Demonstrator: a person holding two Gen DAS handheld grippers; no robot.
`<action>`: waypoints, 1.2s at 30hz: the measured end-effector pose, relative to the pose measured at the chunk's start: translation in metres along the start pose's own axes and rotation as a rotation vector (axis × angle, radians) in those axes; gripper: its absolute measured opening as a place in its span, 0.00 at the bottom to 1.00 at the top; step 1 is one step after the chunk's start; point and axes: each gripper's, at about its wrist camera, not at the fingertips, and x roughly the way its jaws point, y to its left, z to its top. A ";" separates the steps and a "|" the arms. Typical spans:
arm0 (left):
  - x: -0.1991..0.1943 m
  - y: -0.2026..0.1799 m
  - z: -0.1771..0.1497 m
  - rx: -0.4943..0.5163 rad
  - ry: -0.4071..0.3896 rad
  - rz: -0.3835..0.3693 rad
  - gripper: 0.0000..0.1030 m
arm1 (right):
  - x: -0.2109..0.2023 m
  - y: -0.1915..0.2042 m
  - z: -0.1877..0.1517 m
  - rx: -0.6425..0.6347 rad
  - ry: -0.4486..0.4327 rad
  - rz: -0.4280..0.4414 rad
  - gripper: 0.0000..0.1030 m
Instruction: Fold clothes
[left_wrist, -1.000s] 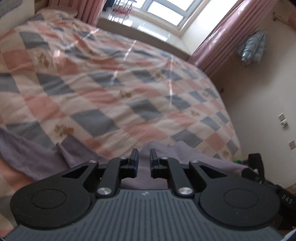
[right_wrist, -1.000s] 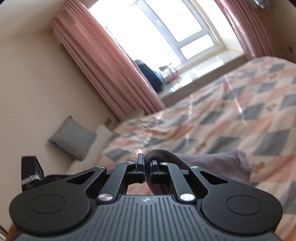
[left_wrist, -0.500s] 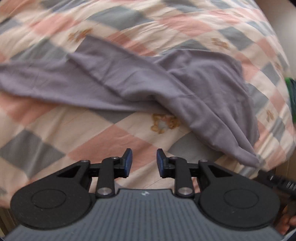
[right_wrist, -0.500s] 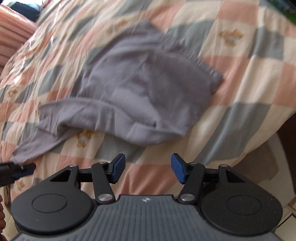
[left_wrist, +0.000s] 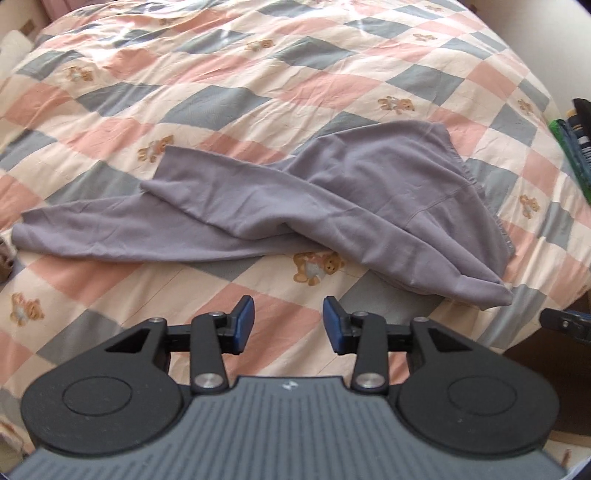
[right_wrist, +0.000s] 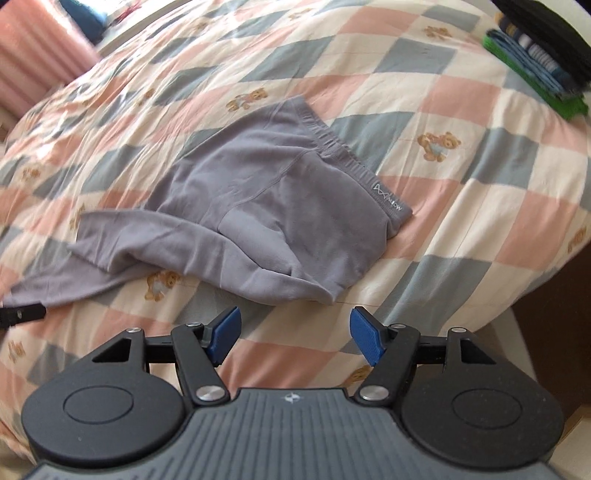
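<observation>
The grey trousers (left_wrist: 332, 206) lie crumpled on the bed (left_wrist: 221, 92), near its front edge, on the checked quilt (pink, grey and cream squares with little bears). Their waistband (right_wrist: 354, 166) lies at the right end of the trousers, and one leg (left_wrist: 92, 236) trails off to the left. The left gripper (left_wrist: 288, 323) hovers above the quilt just in front of the trousers, tilted down toward them, its blue-padded fingers (left_wrist: 245, 321) spread apart and holding nothing. The right gripper (right_wrist: 295, 334) hangs likewise just in front of the trousers, near the bed's corner, with its fingers (right_wrist: 369, 339) spread wide and empty. A stack of folded clothes (right_wrist: 535, 62) sits beyond the waistband.
</observation>
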 end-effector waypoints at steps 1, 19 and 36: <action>-0.001 -0.003 -0.002 -0.006 0.000 0.011 0.34 | 0.000 -0.003 0.001 -0.018 0.005 0.004 0.67; 0.013 -0.020 -0.013 -0.169 0.038 0.083 0.43 | 0.029 -0.067 0.031 -0.097 0.096 0.046 0.68; 0.185 0.080 0.158 -0.615 0.152 -0.081 0.57 | 0.085 -0.088 0.075 0.080 0.156 -0.119 0.72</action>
